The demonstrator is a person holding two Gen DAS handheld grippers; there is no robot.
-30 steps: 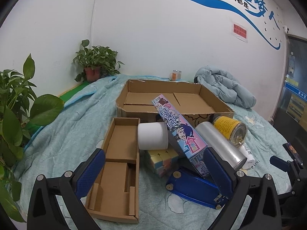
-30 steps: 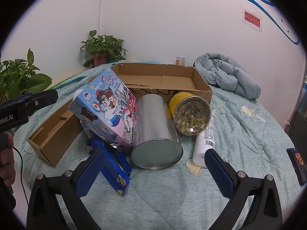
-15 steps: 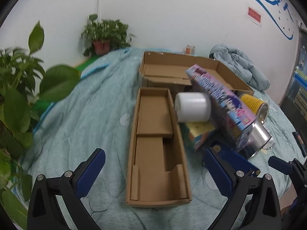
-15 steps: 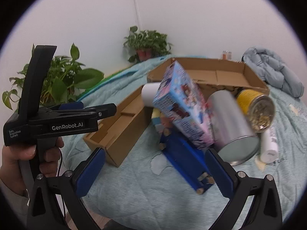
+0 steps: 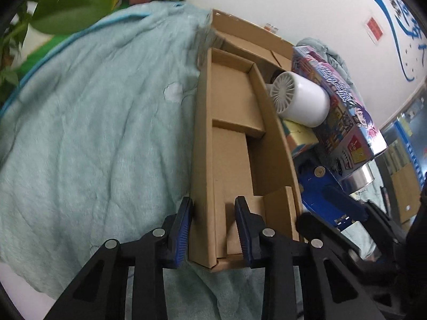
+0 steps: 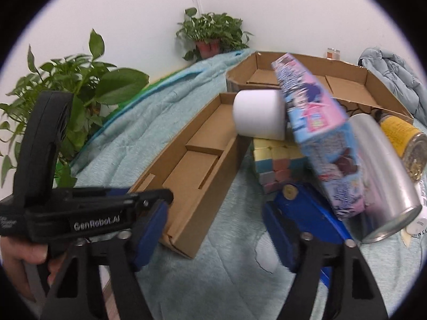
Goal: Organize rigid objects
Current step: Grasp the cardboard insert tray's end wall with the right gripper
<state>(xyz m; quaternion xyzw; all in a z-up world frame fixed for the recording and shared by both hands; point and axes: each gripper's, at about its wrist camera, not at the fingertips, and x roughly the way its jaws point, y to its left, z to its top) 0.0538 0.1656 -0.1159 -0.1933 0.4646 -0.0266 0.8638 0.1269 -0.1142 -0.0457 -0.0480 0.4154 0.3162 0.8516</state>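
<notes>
A long narrow cardboard box [image 5: 232,146] lies open on the teal blanket. My left gripper [image 5: 213,229] straddles the left wall at its near corner, one pad outside and one inside. Its jaws are closing, with a gap still visible on the inner side. My right gripper [image 6: 213,237] hovers over the same near end of the box [image 6: 192,165], jaws closing, with the corner between them untouched. Right of the box is a pile: a white cylinder [image 6: 259,112], a cartoon-printed carton [image 6: 320,133], a pastel cube puzzle [image 6: 277,165], a blue tool [image 6: 312,213] and a silver can [image 6: 381,176].
A wide cardboard tray [image 6: 347,85] stands behind the pile, with a yellow jar [image 6: 400,133] and a white bottle [image 6: 419,218] at the right. Potted plants [image 6: 213,34] line the wall and the left edge. A hand [image 6: 21,256] holds the left gripper. A grey jacket [image 6: 395,74] lies at the back right.
Both grippers have swung left and down from the pile to the near end of the narrow box. Both pairs of jaws have narrowed from wide open, and the left now brackets the box wall.
</notes>
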